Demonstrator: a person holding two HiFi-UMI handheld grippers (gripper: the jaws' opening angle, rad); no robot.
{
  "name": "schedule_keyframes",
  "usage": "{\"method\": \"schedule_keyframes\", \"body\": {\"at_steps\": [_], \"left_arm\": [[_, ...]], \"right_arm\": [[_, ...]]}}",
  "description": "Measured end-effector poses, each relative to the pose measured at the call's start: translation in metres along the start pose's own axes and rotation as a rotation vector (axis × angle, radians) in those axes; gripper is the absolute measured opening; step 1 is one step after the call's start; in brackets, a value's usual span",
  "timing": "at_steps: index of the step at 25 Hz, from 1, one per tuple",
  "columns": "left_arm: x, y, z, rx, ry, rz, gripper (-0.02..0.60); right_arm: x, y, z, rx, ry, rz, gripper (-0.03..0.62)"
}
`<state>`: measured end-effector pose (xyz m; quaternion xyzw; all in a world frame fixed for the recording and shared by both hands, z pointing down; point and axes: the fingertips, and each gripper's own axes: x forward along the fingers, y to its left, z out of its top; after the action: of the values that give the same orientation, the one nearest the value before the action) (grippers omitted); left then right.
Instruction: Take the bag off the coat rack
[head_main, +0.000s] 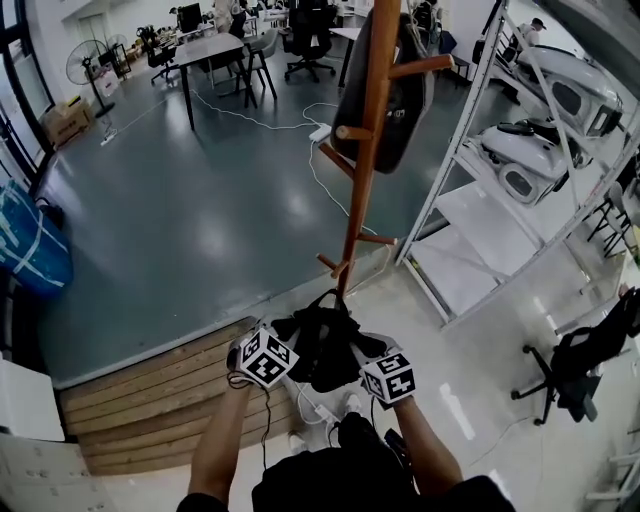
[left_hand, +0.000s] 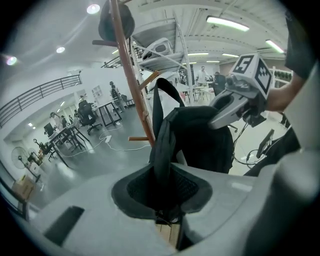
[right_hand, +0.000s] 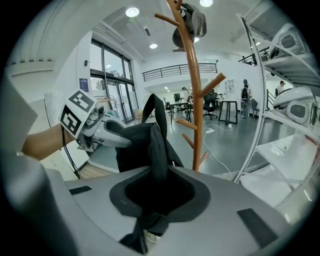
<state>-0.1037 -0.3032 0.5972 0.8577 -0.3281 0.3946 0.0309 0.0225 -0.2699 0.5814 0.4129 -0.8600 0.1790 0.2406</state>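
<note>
A black bag (head_main: 322, 348) hangs low in front of me between both grippers, off the wooden coat rack (head_main: 372, 150) that stands just beyond it. My left gripper (head_main: 290, 348) is shut on one of the bag's black straps (left_hand: 161, 150), which runs up out of its jaws. My right gripper (head_main: 362, 362) is shut on another strap (right_hand: 156, 150). The bag's body (left_hand: 202, 142) hangs between the two grippers (right_hand: 135, 150). Another dark item (head_main: 408, 95) still hangs high on the rack.
A metal shelf unit (head_main: 520, 180) with white devices stands right of the rack. A wooden plank step (head_main: 140, 405) lies at the lower left, and a blue bag (head_main: 30, 245) sits far left. A black office chair (head_main: 572, 368) is at the right. White cable (head_main: 325, 185) trails over the floor.
</note>
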Motion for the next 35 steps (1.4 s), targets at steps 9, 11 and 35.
{"method": "schedule_keyframes", "body": {"at_steps": [9,11,35], "left_arm": [[-0.057,-0.061,-0.041,-0.065,-0.026,-0.063,0.078],[-0.063,-0.075,-0.048,-0.079,-0.030,-0.076,0.078],[-0.073,-0.195,-0.077,-0.251,0.029,-0.003,0.077]], "right_arm": [[-0.039,0.058,-0.035,-0.035,0.036,0.091,0.067],[-0.046,0.064,-0.045,-0.029,0.043,0.108,0.067],[-0.100,0.069,-0.127,-0.109,0.112,0.346,0.067]]}}
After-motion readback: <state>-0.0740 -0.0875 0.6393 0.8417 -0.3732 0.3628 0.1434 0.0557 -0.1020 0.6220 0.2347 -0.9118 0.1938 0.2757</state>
